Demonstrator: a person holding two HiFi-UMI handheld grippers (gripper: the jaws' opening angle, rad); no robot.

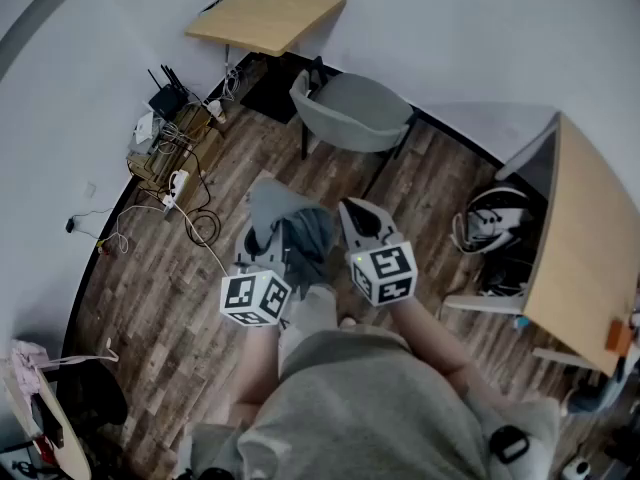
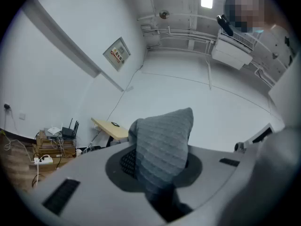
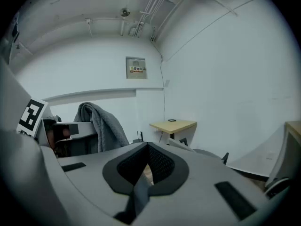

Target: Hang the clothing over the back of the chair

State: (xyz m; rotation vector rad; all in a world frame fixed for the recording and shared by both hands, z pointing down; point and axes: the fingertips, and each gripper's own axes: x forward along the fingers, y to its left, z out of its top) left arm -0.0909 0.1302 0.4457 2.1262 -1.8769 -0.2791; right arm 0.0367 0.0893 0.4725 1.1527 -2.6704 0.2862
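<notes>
A grey knit piece of clothing [image 1: 292, 224] hangs in the air between my two grippers, above the wooden floor. My left gripper [image 1: 262, 236] is shut on a bunched fold of it; that fold [image 2: 163, 145] stands up between the jaws in the left gripper view. My right gripper [image 1: 356, 218] is beside it on the right, and a thin grey strip of the clothing [image 3: 134, 196] is pinched low between its jaws. The grey chair [image 1: 350, 114] stands farther ahead, apart from both grippers, its back toward me. In the right gripper view the chair [image 3: 209, 153] shows just past the jaws.
A small wooden table [image 1: 268, 14] stands against the far wall behind the chair. A crate with cables and a router [image 1: 165, 138] sits at the left wall. A wooden desk [image 1: 585, 248] with a bag [image 1: 495, 223] beside it is on the right.
</notes>
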